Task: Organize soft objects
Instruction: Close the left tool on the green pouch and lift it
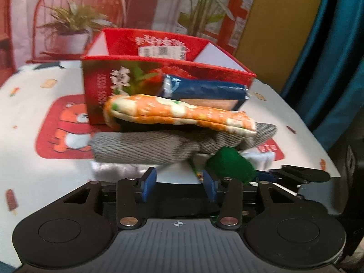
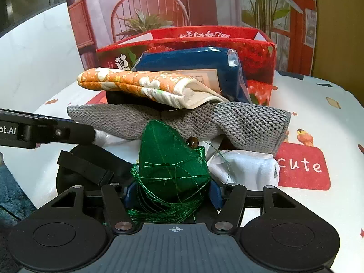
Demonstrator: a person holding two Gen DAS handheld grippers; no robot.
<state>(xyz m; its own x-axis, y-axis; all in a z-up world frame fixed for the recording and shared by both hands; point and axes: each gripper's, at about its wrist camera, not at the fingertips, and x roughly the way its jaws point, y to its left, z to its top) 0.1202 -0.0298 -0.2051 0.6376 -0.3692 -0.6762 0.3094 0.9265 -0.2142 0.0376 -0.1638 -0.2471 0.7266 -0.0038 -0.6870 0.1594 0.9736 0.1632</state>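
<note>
We are working at a bench (image 2: pixel 318 204) covered with a printed cloth, where a pile of soft things is sitting in front of an open red box (image 2: pixel 261 52): an orange padded mat (image 2: pixel 136 82) on top, a grey knitted cloth (image 2: pixel 238 122) beneath it, a white cloth (image 2: pixel 245 168) at the bottom, and a blue packet (image 2: pixel 186 61) leaning against the box.

Our right claw (image 2: pixel 175 193) is clamping a green pouch (image 2: pixel 173 159) between its blue pads, tangled green thread hanging loose around it. Our left claw (image 1: pixel 178 186) is standing apart with nothing between its pads, just in front of the pile's near edge; whether it is touching the white cloth we cannot tell.

We are judging the step in hand to be carrying the pouch to the box. To do it well, we are keeping the squeeze gentle, lifting clear of the pile so the threads are not snagging the grey cloth, and letting go only once over the box opening.
</note>
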